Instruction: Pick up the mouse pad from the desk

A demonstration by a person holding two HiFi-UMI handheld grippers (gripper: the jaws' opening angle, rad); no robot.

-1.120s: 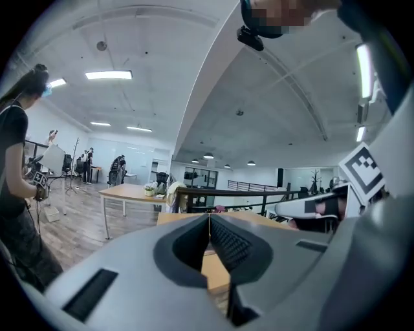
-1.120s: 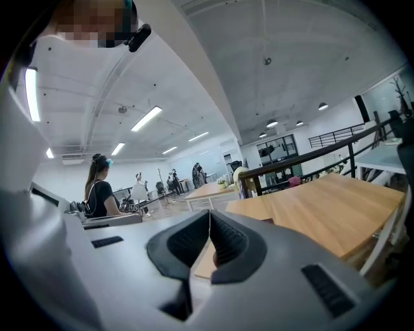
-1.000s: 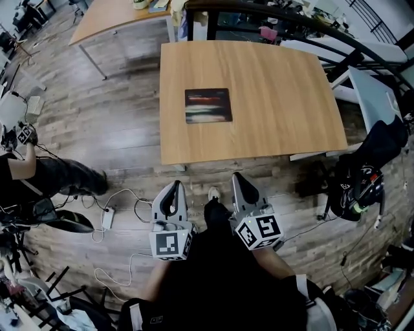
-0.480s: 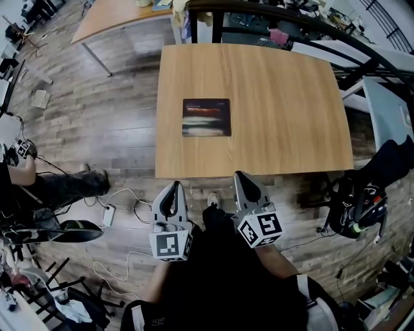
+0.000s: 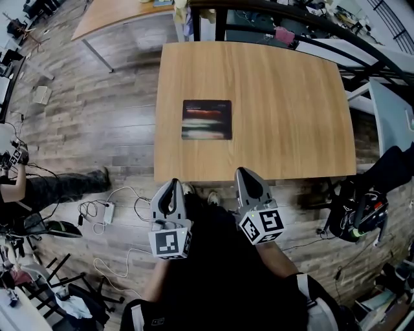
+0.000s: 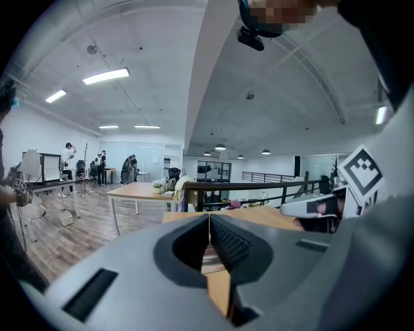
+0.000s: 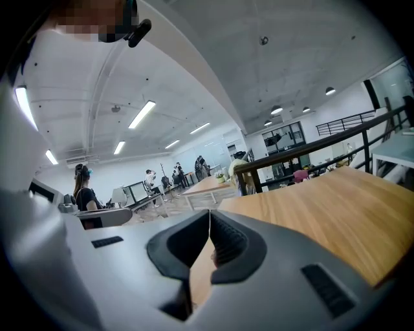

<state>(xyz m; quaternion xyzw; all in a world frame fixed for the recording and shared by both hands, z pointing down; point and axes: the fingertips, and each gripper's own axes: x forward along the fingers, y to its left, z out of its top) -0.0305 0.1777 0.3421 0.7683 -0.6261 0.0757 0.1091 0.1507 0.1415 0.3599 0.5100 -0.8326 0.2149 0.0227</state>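
Note:
A dark rectangular mouse pad (image 5: pixel 207 119) with red and pale streaks lies flat on the wooden desk (image 5: pixel 284 110), left of its middle. My left gripper (image 5: pixel 169 187) is shut and empty, held just short of the desk's near edge, below the pad. My right gripper (image 5: pixel 246 176) is also shut and empty, its tip at the near edge, right of the pad. In the left gripper view the closed jaws (image 6: pixel 209 220) point at the desk (image 6: pixel 259 216), with a sliver of the pad (image 6: pixel 208 258) seen between them. The right gripper view shows its closed jaws (image 7: pixel 209 216) over the desk top (image 7: pixel 323 207).
A black railing (image 5: pixel 291 19) runs behind the desk. A second table (image 5: pixel 110 16) stands at the far left. A dark bag (image 5: pixel 359 210) sits on the floor at the right. Cables and a power strip (image 5: pixel 107 212) lie on the floor at the left, near a seated person (image 5: pixel 45 187).
Both grippers have moved forward toward the desk's near edge. The desk and pad now lie closer below me. Both stay shut.

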